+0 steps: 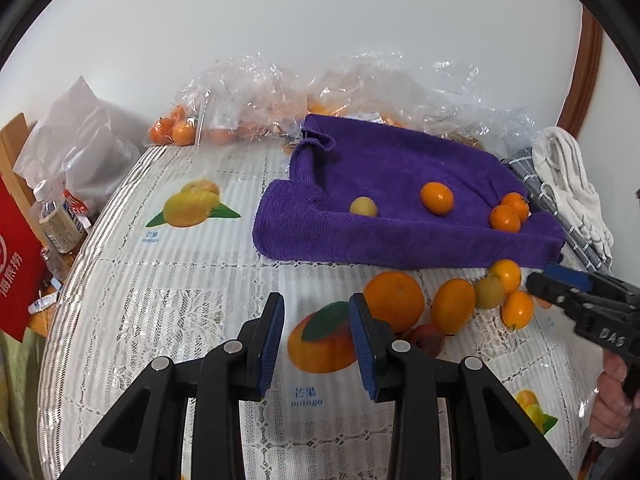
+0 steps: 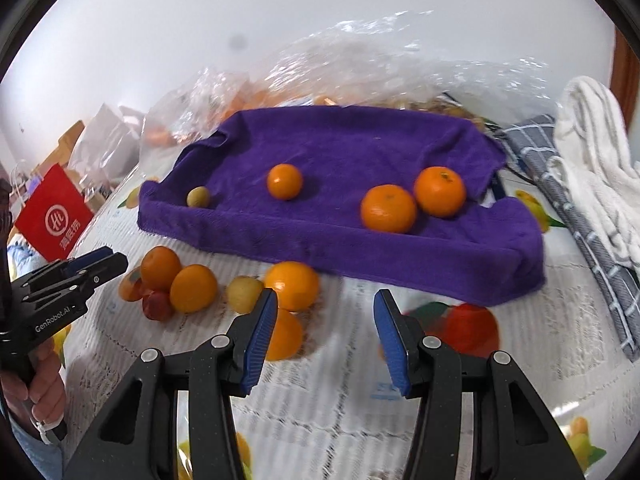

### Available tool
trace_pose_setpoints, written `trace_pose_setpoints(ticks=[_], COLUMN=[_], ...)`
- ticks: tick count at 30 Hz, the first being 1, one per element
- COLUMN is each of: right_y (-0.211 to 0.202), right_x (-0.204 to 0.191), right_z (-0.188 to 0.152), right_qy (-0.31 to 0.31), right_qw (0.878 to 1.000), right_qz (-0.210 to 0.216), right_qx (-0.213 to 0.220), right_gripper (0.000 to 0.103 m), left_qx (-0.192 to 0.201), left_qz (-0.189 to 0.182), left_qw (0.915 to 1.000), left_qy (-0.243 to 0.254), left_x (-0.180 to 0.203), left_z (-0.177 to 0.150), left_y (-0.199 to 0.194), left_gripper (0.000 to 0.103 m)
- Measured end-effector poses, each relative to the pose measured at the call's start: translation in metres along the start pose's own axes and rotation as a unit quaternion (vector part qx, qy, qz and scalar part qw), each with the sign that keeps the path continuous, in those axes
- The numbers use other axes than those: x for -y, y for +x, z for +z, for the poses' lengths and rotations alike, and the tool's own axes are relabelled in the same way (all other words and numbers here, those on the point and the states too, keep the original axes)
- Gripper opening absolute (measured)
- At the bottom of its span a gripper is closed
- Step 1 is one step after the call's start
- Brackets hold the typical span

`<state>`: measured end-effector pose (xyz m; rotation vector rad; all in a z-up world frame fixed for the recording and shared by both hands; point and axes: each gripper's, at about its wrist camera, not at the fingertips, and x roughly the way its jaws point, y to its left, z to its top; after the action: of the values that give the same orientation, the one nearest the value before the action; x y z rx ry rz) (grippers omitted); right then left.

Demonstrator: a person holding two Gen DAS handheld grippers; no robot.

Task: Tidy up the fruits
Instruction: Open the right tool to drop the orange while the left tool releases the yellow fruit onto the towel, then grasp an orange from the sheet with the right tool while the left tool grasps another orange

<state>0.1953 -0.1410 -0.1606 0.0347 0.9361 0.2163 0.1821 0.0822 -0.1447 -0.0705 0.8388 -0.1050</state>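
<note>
Both grippers, left point(image 1: 316, 312) and right point(image 2: 326, 312), hover with fingers spread and empty over loose oranges point(image 2: 292, 286) on the surface point(image 1: 180, 280), before a purple towel point(image 2: 340, 224).

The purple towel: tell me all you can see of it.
The purple towel is fluffy terry cloth, draped over something tray-shaped that stays hidden, with raised edges and a sunken middle. It lies on the fruit-print tablecloth, in front of clear plastic bags. In its hollow lie two touching oranges, a smaller orange and a small yellowish fruit. No gripper touches it.
</note>
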Motion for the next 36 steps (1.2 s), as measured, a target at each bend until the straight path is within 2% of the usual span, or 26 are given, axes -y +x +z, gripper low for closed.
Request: trace_pose_setpoints(ticks=[5, 7, 9, 11, 12, 20, 23, 28, 33, 36], right_y=[0.018, 0.025, 0.030, 0.030, 0.029, 0.000, -0.007, 0.003, 0.007, 0.015], right_x=[-0.008, -0.010, -0.012, -0.013, -0.013, 0.006, 0.021, 0.038, 0.039, 0.040], right_z=[0.005, 0.007, 0.008, 0.008, 0.008, 0.001, -0.003, -0.009, -0.011, -0.013], right_qy=[-0.004, -0.006, -0.006, -0.004, -0.005, -0.013, -0.006, 0.009, 0.011, 0.014], right_qw=[1.000, 0.999, 0.999, 0.999, 0.999, 1.000, 0.999, 1.000, 1.000, 1.000], right_qz=[0.013, 0.016, 0.020, 0.029, 0.031, -0.019, -0.028, -0.026, -0.020, -0.007], right_qx=[-0.019, -0.028, -0.031, -0.026, -0.021, 0.017, 0.021, 0.001, 0.003, -0.010], right_gripper=[0.050, 0.050, 0.047, 0.034, 0.034, 0.034, 0.034, 0.034, 0.035, 0.036], left_qx=[0.007, 0.009, 0.016, 0.019, 0.019, 0.005, 0.000, -0.001, -0.010, -0.017], left_qz=[-0.007, -0.008, -0.005, 0.002, 0.005, 0.010, 0.000, -0.024, -0.070, -0.082], left_qw=[0.9999, 0.9998, 0.9997, 0.9996, 0.9996, 0.9998, 0.9999, 0.9997, 0.9975, 0.9965], left_qy=[-0.008, -0.014, -0.019, -0.019, -0.019, -0.014, -0.013, -0.004, 0.003, -0.002], left_x=[-0.002, -0.003, -0.004, -0.004, -0.004, 0.000, 0.002, 0.007, 0.015, 0.019], left_z=[-0.001, -0.001, -0.001, -0.002, -0.002, -0.005, -0.006, -0.008, -0.010, -0.010], left_y=[-0.003, -0.003, -0.004, -0.004, -0.004, 0.005, 0.006, 0.005, 0.005, 0.008], left_gripper=[0.032, 0.038, 0.043, 0.044, 0.044, 0.044, 0.044, 0.044, 0.044, 0.044])
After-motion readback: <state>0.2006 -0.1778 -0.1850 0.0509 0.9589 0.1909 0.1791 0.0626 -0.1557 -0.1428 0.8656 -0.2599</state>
